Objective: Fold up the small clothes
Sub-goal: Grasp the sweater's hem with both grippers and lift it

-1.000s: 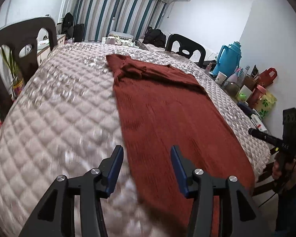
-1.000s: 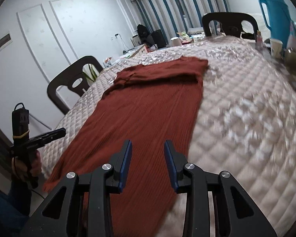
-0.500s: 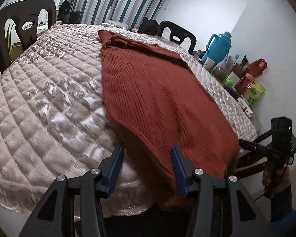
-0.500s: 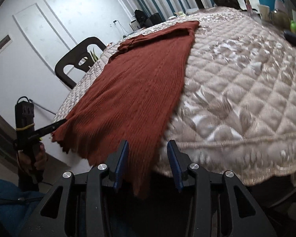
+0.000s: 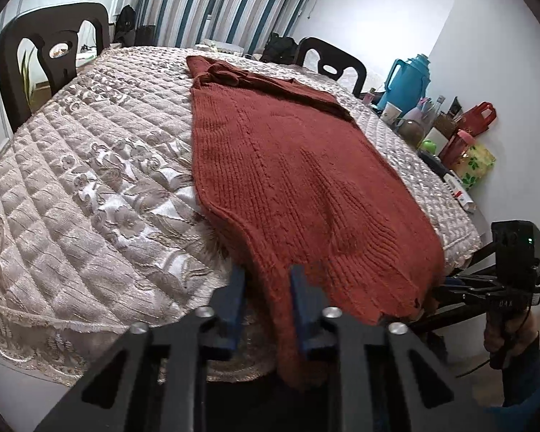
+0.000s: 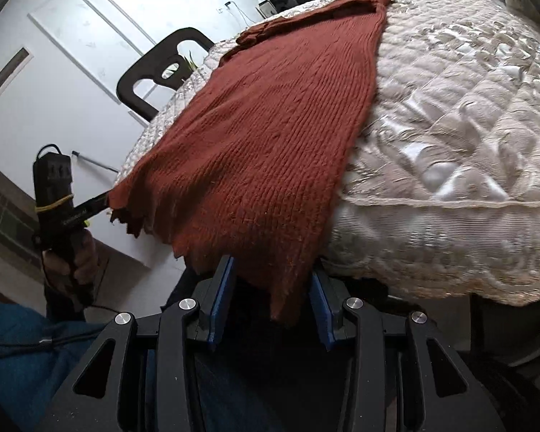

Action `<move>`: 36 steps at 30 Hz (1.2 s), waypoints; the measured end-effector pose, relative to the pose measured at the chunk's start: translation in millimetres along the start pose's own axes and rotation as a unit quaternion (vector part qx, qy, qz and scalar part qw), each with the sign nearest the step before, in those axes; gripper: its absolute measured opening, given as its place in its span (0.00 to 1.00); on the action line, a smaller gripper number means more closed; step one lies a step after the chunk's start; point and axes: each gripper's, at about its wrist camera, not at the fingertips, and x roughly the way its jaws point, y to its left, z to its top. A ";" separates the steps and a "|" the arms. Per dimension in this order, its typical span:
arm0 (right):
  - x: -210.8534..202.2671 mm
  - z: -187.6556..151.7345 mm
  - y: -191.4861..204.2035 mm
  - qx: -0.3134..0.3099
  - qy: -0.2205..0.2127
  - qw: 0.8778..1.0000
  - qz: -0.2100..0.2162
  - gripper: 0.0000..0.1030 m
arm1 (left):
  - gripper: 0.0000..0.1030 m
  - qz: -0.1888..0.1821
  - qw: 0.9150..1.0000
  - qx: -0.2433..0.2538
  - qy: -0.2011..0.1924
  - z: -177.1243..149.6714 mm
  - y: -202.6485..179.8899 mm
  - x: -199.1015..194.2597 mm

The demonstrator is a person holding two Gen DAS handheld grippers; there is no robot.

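A rust-red knitted garment (image 5: 288,158) lies lengthwise on the quilted table cover (image 5: 90,187), its scalloped hem hanging over the near edge. It also shows in the right wrist view (image 6: 270,136). My left gripper (image 5: 266,298) is open, its blue pads on either side of the hem's left corner. My right gripper (image 6: 270,298) is open, with the hem's right corner hanging between its pads. Each gripper shows in the other's view, the right one (image 5: 450,284) and the left one (image 6: 97,205), at opposite hem corners.
Dark chairs (image 5: 50,57) stand around the table. A blue thermos (image 5: 408,82), cups, bottles and bags (image 5: 475,158) crowd a side surface to the right. Striped curtains (image 5: 212,3) hang at the back. The cover's fringe (image 6: 432,273) drapes over the edge.
Both grippers have dropped back from above the garment to the near table edge and now straddle the hanging hem corners. The jaws have stayed open.
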 end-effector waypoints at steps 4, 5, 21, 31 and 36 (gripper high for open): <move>-8.7 0.5 4.3 -0.016 -0.003 1.000 0.015 0.08 | 0.11 -0.028 0.999 -0.019 -0.013 2.4 11.7 -8.4; -17.7 1.7 4.5 -0.021 -0.015 0.999 0.023 0.07 | 0.11 -0.037 0.999 -0.026 -0.023 3.6 16.3 -13.2; -85.1 1.1 -22.3 -0.004 -0.154 0.978 0.137 0.06 | 0.09 -0.160 0.973 -0.130 -0.101 5.5 68.6 -45.1; -99.0 23.5 -26.2 0.002 -0.229 0.958 0.174 0.06 | 0.09 -0.195 0.961 -0.148 -0.131 40.7 76.5 -38.8; -87.4 59.4 -44.6 0.043 -0.250 0.949 0.189 0.06 | 0.09 -0.193 0.957 -0.168 -0.140 73.4 84.8 -21.8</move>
